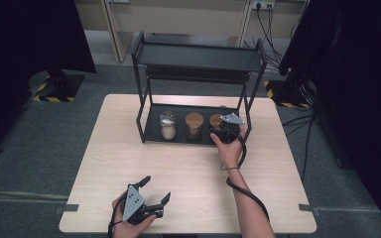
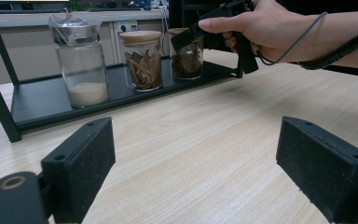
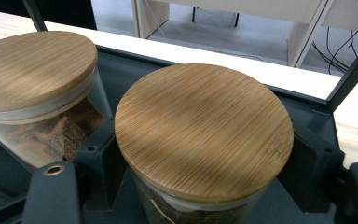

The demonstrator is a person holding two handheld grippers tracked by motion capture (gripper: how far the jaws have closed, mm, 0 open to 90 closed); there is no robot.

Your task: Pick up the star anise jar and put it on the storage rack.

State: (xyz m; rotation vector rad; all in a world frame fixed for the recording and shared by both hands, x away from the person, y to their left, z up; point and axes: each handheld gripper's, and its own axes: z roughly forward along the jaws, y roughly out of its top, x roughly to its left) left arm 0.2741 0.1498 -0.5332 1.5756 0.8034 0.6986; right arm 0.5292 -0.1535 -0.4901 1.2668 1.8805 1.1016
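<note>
Right gripper view (image 3: 200, 186): jaws closed on the right-hand jar (image 3: 204, 133), upright on the rack's bottom tray (image 3: 307, 112), wooden lid directly ahead, middle jar (image 3: 32, 77) just beside; left gripper (image 1: 151, 196) well apart near the table's (image 1: 188, 163) front edge, agape, holding nothing

Soft overhead light, dark edges, slightly soft pictures

The table (image 1: 188, 163) glows evenly in the high view while black masses swallow both upper corners; a band of shadow crosses the bamboo lid (image 3: 204, 128) up close, and the near black jaws blur in both gripper views.
</note>
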